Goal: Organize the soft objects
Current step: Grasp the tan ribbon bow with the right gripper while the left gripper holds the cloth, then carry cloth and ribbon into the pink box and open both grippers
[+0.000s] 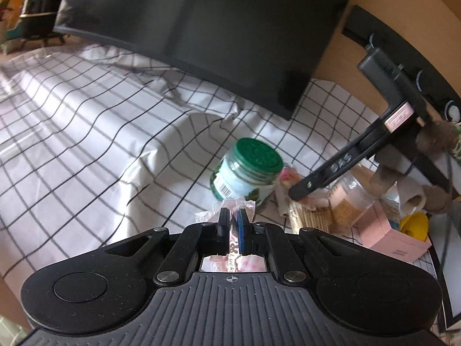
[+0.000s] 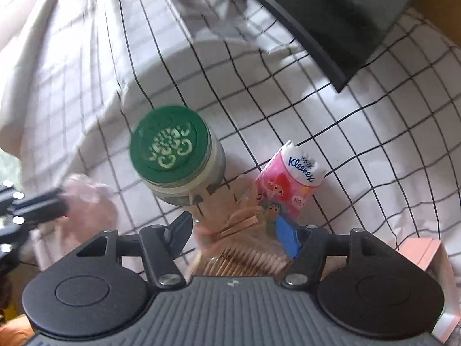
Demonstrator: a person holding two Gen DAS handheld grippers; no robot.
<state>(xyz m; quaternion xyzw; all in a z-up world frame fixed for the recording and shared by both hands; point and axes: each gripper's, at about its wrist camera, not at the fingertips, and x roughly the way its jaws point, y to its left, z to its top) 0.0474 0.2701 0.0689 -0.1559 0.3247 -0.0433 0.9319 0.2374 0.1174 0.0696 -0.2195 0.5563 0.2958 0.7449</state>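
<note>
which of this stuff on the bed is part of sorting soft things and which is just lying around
Part of the job:
- pink tissue pack, pinched in the left gripper
- Kleenex pack, ahead of the open right gripper
- brown plush toy, probably

Just lying about:
- green-lidded jar
- toothpick jar
- pink box
- black monitor

Tabletop (image 1: 86,109) covered with wrinkled white cloth, black grid lines. Dark flat panel (image 1: 201,28) rests along far edge. Toward right edge, cluster lying on cloth: green-lidded jar (image 1: 247,170) tilted; pink Kleenex tissue pack (image 2: 291,184) just beside jar; clear container of wooden sticks (image 2: 242,259) near both; pink box (image 1: 391,236) at right edge; small yellow object (image 1: 415,225) beside box.
</note>
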